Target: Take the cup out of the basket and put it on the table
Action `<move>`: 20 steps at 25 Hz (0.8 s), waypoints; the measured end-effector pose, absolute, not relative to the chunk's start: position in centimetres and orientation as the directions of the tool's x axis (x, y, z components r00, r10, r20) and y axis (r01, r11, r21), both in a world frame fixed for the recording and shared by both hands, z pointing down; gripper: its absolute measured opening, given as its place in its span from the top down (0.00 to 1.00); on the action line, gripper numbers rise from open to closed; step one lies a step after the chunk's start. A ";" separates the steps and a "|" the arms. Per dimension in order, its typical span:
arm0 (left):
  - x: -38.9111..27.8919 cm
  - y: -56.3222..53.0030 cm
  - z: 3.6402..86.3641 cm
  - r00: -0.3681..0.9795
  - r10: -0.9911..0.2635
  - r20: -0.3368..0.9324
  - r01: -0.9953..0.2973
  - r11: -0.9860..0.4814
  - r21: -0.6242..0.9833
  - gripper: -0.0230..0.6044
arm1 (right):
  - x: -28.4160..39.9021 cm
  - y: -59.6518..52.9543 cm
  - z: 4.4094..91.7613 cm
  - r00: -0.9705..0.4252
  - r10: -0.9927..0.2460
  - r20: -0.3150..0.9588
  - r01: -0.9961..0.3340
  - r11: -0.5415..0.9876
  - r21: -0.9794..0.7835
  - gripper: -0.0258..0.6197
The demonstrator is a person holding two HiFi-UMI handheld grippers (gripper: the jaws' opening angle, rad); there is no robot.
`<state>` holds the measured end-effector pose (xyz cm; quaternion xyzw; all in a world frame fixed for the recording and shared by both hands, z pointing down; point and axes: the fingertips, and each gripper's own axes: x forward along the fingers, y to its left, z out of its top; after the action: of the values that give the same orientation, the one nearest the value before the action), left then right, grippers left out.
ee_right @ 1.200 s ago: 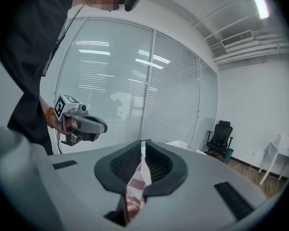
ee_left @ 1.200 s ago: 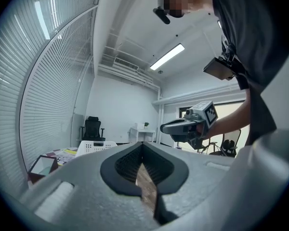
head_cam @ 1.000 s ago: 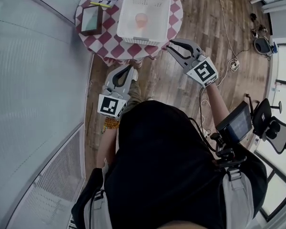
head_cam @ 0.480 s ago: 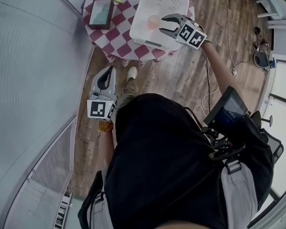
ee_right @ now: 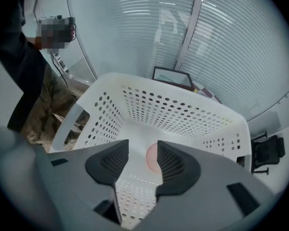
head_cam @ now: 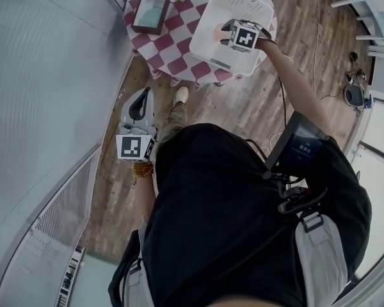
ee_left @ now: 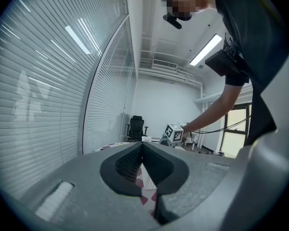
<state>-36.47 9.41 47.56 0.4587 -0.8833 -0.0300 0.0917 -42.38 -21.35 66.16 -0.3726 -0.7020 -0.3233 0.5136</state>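
Right gripper view shows the right gripper poised over the white basket, its jaws standing well apart with nothing held. Beyond the jaw tips, low on the basket floor, sits the cup: a small, pale pink, round thing, partly hidden behind one jaw. It is not yet between the pads, and nothing touches it.

The step in hand looks like the reach into the basket, before any grasp. The next move probably calls for lowering the jaws between the basket walls, bringing the cup's wall between the pads, then closing gently and lifting straight up to clear the rim. The cup looks like thin plastic, light and smooth, so a hard squeeze might deform it or let it slip. The ribbed dark pads should help with grip.

The basket is rigid plastic with sloping walls dotted with round holes, a rolled rim and a handle cut-out at one end. In the head view it stands on a round tabletop covered with a red-and-white checked cloth, with bare cloth beside it where the cup could go. A flat dark-framed object lies well apart from it.

The left gripper hangs by the person's side, its jaws pressed together on nothing.
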 end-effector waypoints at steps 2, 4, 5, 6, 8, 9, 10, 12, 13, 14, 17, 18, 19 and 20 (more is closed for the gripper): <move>-36.9 9.7 48.1 -0.574 -0.806 0.143 -0.795 0.590 0.142 0.95 | -42.9 -21.5 68.0 -0.153 0.172 0.973 0.857 0.513 0.044 0.68; -37.6 10.1 48.9 -0.585 -0.796 0.154 -0.783 0.604 0.147 0.95 | -43.5 -21.7 69.9 -0.114 0.150 0.982 0.855 0.518 0.020 0.68; -37.8 10.3 49.1 -0.591 -0.791 0.159 -0.778 0.611 0.148 0.95 | -43.9 -21.6 70.5 -0.104 0.146 0.984 0.856 0.516 0.014 0.68; -37.9 10.6 49.0 -0.597 -0.785 0.163 -0.772 0.618 0.146 0.95 | -44.1 -21.5 70.9 -0.097 0.145 0.985 0.858 0.514 0.009 0.68; -37.7 11.3 48.6 -0.611 -0.773 0.169 -0.761 0.633 0.142 0.95 | -44.0 -21.3 71.5 -0.078 0.137 0.988 0.856 0.517 -0.004 0.68; -37.7 11.5 48.5 -0.618 -0.767 0.171 -0.756 0.640 0.140 0.95 | -44.0 -21.4 71.9 -0.063 0.127 0.990 0.854 0.521 -0.012 0.68; -37.8 11.8 48.5 -0.625 -0.761 0.175 -0.750 0.647 0.138 0.95 | -44.0 -21.5 72.4 -0.047 0.116 0.992 0.852 0.523 -0.021 0.68; -38.3 12.1 48.7 -0.636 -0.750 0.181 -0.740 0.659 0.136 0.95 | -44.2 -21.6 73.4 -0.015 0.103 0.995 0.847 0.530 -0.042 0.68; -38.5 12.2 48.8 -0.640 -0.746 0.184 -0.735 0.664 0.137 0.95 | -44.5 -21.6 73.8 -0.004 0.107 0.994 0.842 0.537 -0.054 0.68; -38.7 12.3 48.9 -0.644 -0.742 0.187 -0.730 0.669 0.139 0.95 | -44.8 -21.4 74.0 0.001 0.120 0.993 0.833 0.548 -0.067 0.68; -39.1 12.6 48.9 -0.657 -0.729 0.190 -0.716 0.683 0.144 0.95 | -45.6 -21.0 73.8 0.024 0.134 0.991 0.820 0.564 -0.096 0.68; -39.1 12.8 48.9 -0.662 -0.726 0.189 -0.712 0.687 0.145 0.95 | -45.5 -21.0 73.6 0.035 0.123 0.992 0.826 0.556 -0.098 0.68; -39.1 12.9 48.8 -0.665 -0.723 0.187 -0.709 0.690 0.146 0.95 | -45.3 -21.0 73.4 0.042 0.114 0.993 0.832 0.545 -0.098 0.68; -39.2 13.1 48.8 -0.667 -0.722 0.186 -0.708 0.691 0.146 0.95 | -45.1 -21.0 73.3 0.046 0.109 0.993 0.837 0.538 -0.098 0.68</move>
<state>-39.22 13.09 48.85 0.3917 -0.9123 -0.0307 0.1151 -45.07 -21.03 73.28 -0.3788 -0.6242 -0.2957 0.6160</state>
